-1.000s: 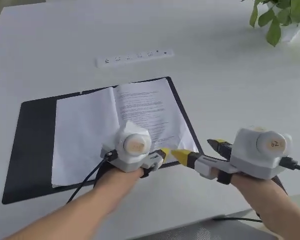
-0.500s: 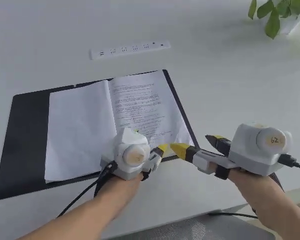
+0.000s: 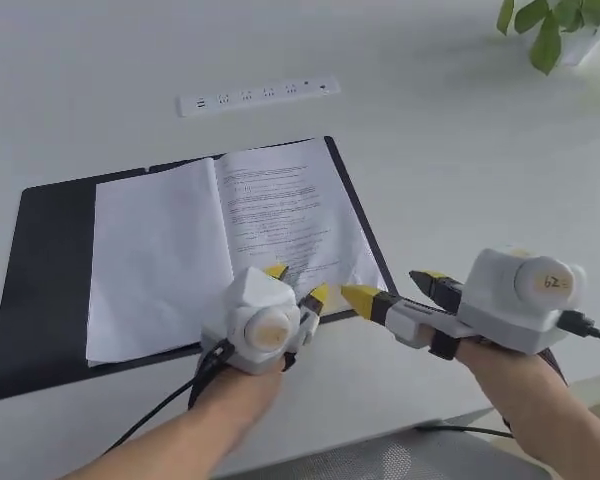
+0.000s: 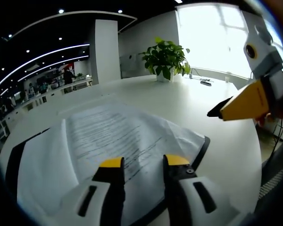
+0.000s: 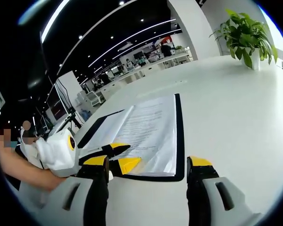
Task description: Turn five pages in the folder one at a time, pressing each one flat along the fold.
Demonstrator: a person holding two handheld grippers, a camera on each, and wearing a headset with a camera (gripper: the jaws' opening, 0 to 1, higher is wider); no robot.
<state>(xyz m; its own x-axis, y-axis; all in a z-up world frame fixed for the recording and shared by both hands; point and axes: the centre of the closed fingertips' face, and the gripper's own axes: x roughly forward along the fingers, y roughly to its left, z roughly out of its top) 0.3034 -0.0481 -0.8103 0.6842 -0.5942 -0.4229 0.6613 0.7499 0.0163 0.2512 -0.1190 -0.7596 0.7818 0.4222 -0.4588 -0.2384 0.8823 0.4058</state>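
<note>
- The folder [image 3: 40,290] lies open on the white table [image 3: 460,150], with the printed page [image 3: 280,215] on its right half.
- The left gripper [image 3: 298,283] is over the folder's near right corner, jaws a little apart, nothing pinched.
- The right gripper [image 3: 395,287] hangs just off that same corner, jaws spread wide, empty.

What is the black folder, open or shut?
Open. The folder lies spread flat on the table, a blank page and a printed page face up beside the fold.
</note>
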